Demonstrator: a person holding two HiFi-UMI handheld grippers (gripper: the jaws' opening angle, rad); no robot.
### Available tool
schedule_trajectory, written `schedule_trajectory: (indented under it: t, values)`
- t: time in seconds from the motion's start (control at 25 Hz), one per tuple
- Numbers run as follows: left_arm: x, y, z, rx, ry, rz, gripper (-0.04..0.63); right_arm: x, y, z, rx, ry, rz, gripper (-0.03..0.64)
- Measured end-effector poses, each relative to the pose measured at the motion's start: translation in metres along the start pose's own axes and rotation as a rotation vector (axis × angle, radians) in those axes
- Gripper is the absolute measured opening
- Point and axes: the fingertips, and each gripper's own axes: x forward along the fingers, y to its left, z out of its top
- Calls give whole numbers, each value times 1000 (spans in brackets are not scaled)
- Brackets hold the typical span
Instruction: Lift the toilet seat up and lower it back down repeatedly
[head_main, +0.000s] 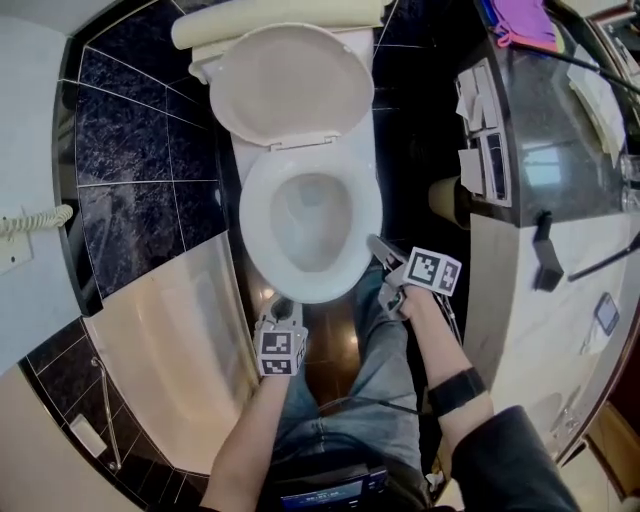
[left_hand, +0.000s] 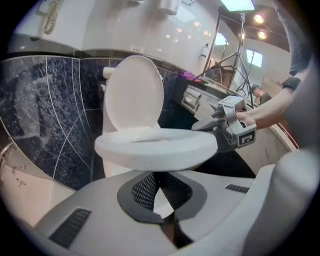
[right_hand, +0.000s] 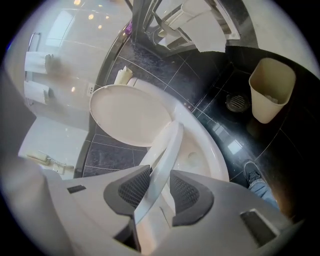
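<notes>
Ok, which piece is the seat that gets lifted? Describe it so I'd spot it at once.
Find the white toilet against the dark tiled wall. The toilet seat is the oval ring over its bowl, its rim between the pads of the right claw. Unlike the solid lid standing up behind it, it has a hole through the middle.

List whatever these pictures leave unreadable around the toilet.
- Head view: the left gripper's jaws, hidden beneath its marker cube.
- Left gripper view: the bowl's inside, hidden behind the toilet seat.
- Right gripper view: the bin's contents, too small to tell.
- Head view: things on the counter, small and cut by the edge.
</notes>
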Motion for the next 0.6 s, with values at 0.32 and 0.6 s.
schedule_trajectory:
  t: [0.32,0.6]
  values:
    - [-11,11,52,-40,-88,70,0,-10,29,23,5,-6,3,160]
    - [-20,18,120,-50,-149,83,0,-39,92,63,-101,-64,57,98]
